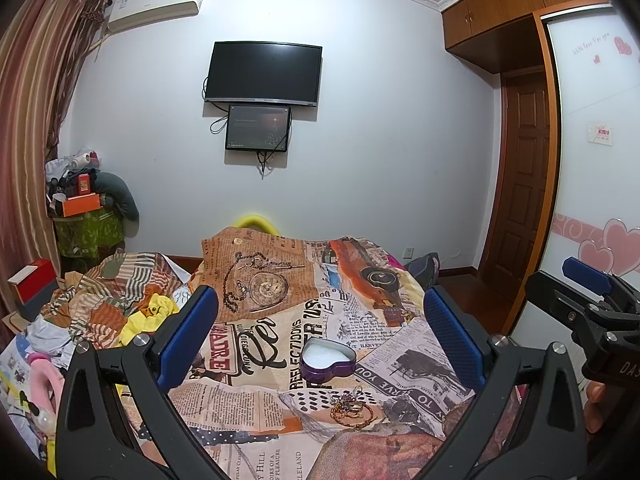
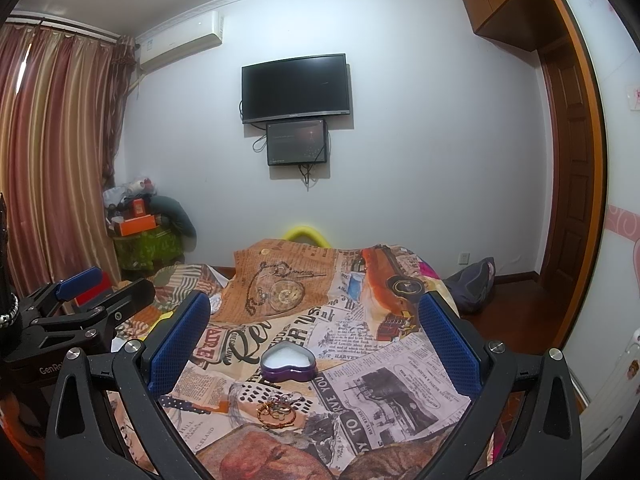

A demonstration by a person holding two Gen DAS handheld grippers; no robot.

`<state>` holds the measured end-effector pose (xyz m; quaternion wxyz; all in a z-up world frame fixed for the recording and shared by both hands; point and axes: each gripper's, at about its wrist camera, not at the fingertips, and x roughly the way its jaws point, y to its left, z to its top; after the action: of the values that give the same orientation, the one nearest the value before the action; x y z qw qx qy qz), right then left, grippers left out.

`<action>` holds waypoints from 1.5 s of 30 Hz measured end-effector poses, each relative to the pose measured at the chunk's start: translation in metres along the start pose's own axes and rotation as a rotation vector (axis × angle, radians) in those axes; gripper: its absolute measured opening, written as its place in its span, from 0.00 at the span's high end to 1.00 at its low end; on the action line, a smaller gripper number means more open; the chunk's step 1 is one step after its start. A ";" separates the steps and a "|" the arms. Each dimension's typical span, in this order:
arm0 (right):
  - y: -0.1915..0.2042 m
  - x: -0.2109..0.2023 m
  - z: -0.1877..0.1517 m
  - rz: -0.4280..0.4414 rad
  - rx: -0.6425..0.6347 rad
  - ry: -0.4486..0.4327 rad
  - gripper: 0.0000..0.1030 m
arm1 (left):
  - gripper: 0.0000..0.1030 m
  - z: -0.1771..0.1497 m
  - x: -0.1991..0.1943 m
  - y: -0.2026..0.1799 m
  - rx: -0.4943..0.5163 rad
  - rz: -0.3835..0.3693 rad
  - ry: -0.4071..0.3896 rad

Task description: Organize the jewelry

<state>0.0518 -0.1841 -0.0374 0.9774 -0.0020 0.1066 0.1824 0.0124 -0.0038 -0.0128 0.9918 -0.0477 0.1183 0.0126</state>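
Note:
A purple heart-shaped tin (image 1: 328, 360) with a white lining stands open on the newspaper-print cloth (image 1: 404, 364); it also shows in the right wrist view (image 2: 287, 363). A small pile of jewelry (image 1: 352, 406), gold bangle and rings, lies just in front of it, seen too in the right wrist view (image 2: 280, 410). My left gripper (image 1: 320, 336) is open and empty, held above the cloth behind the tin. My right gripper (image 2: 314, 336) is open and empty, also above the cloth. Each gripper shows at the edge of the other's view: the right (image 1: 588, 292) and the left (image 2: 100, 284).
The cloth (image 2: 400, 372) covers a raised surface. Crumpled clothes and a yellow item (image 1: 148, 316) lie to the left. A red box (image 1: 34, 284) and a cluttered stand (image 1: 84, 208) are by the curtain. A wardrobe (image 1: 592, 160) and door stand right. A dark bag (image 2: 476, 280) is on the floor.

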 end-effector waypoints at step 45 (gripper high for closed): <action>-0.038 0.163 -0.109 0.011 0.079 0.555 0.00 | 0.16 -0.111 0.179 0.060 -0.116 0.047 0.566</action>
<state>0.1909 -0.1665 -0.1790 0.9092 -0.0132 0.3773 0.1756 0.1583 0.0479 -0.1680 0.9144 -0.1032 0.3904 0.0288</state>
